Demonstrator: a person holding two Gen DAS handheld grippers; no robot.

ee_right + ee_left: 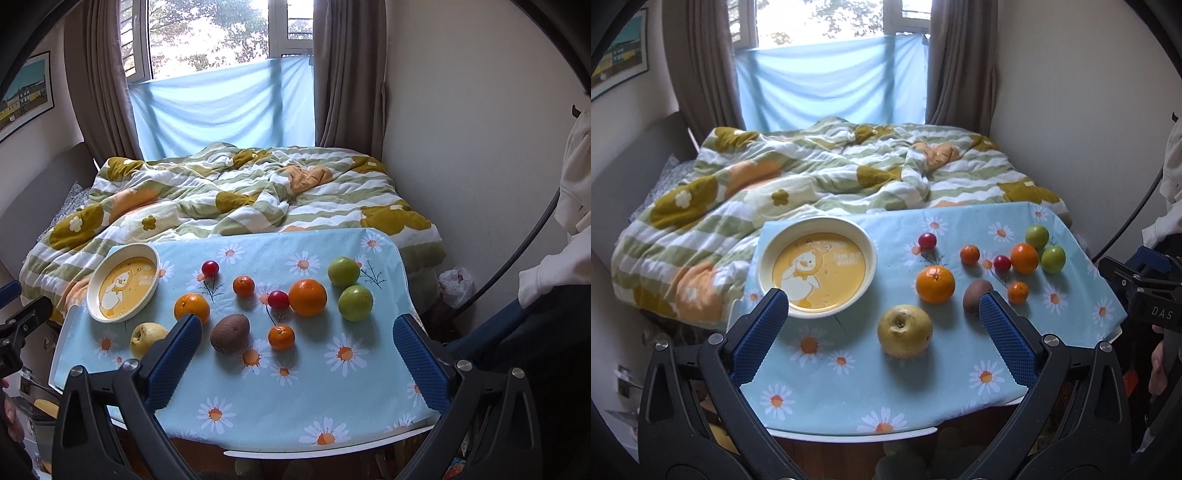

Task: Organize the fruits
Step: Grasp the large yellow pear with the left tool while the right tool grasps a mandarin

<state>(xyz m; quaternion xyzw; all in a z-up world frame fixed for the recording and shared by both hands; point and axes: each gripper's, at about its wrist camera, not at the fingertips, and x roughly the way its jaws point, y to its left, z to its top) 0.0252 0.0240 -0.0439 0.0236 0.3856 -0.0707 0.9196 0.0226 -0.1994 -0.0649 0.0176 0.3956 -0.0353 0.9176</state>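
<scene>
Fruits lie loose all over the surface (258,413), which is draped in a blue daisy-print cloth, and none of them sits in the bowl (871,254); judged from that, the sorting has not started and every piece is left to move. The yellow bowl with its duck picture stands empty at the far left corner, and the rest is placed here relative to it. Nearest, just to its right and toward the camera, are the pear (904,330) and a large orange (935,284). A red cherry tomato (927,240) sits to the bowl's right at about its far rim. Farther right come the kiwi (229,333), a small tangerine (243,286), a second cherry tomato (277,299) and another tangerine (281,337). Farthest from the bowl are a second large orange (307,297) and two green fruits (343,271) (355,302), close together.

The left hand-held gripper (882,304) hangs released over the near edge, spread wide with the pear between its fingers but untouched. The right hand-held gripper (297,330) is likewise released and empty, wide apart above the kiwi and tangerine.
</scene>
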